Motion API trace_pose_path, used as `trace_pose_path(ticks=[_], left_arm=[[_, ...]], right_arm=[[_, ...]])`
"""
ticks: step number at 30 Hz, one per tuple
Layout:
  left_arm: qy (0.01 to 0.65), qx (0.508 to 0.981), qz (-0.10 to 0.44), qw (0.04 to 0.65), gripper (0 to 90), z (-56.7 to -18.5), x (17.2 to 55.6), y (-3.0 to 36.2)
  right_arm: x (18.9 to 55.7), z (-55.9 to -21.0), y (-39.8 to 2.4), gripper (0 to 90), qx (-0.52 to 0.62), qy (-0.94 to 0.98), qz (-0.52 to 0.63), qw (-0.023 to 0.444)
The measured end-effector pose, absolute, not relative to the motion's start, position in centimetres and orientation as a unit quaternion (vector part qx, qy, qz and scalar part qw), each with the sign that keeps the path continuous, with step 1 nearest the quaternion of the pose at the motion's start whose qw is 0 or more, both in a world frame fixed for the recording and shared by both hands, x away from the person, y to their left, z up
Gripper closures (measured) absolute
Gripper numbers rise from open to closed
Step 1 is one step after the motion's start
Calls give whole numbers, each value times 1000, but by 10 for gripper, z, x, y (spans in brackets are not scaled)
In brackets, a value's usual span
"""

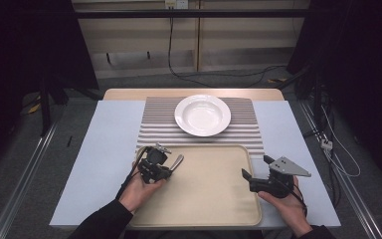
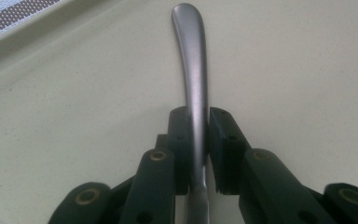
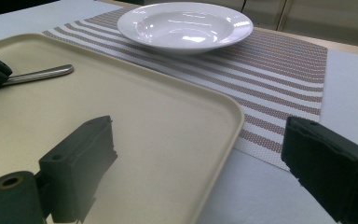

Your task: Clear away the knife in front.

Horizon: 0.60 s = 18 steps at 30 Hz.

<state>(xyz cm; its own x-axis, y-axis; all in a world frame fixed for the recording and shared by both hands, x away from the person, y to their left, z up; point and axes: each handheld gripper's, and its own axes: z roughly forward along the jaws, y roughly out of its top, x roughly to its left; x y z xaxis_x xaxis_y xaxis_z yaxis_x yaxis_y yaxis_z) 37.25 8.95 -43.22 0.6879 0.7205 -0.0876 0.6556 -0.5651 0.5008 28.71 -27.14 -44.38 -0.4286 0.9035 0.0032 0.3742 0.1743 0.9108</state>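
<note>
My left gripper [image 1: 170, 168] is shut on a metal utensil's handle [image 1: 178, 161] over the left part of a beige tray [image 1: 214, 199]. In the left gripper view the smooth grey handle [image 2: 191, 60] runs forward out of the two black jaws, which press on it from both sides; the utensil's head is hidden behind them. In the right gripper view the handle [image 3: 42, 73] pokes out level just above the tray [image 3: 121, 107]. My right gripper [image 1: 256, 167] stands open at the tray's right edge, one jaw over the tray and one over the table, with nothing between them [image 3: 200, 144].
A white deep plate [image 1: 202, 115] sits on a striped placemat [image 1: 154, 129] beyond the tray. A pale blue table top [image 1: 104, 149] lies under everything. Cables hang off the table's right side.
</note>
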Motion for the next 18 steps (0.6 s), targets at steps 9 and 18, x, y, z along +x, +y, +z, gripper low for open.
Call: trace_pose_path(ticks=[9,18], left_arm=[[387,877,43,281,786,-434,373,103],[361,874,84,315,379,-432,376,104]], right_arm=[[288,-444,-272,96,450,711,460,284],[288,-444,-272,96,450,710,461,284]])
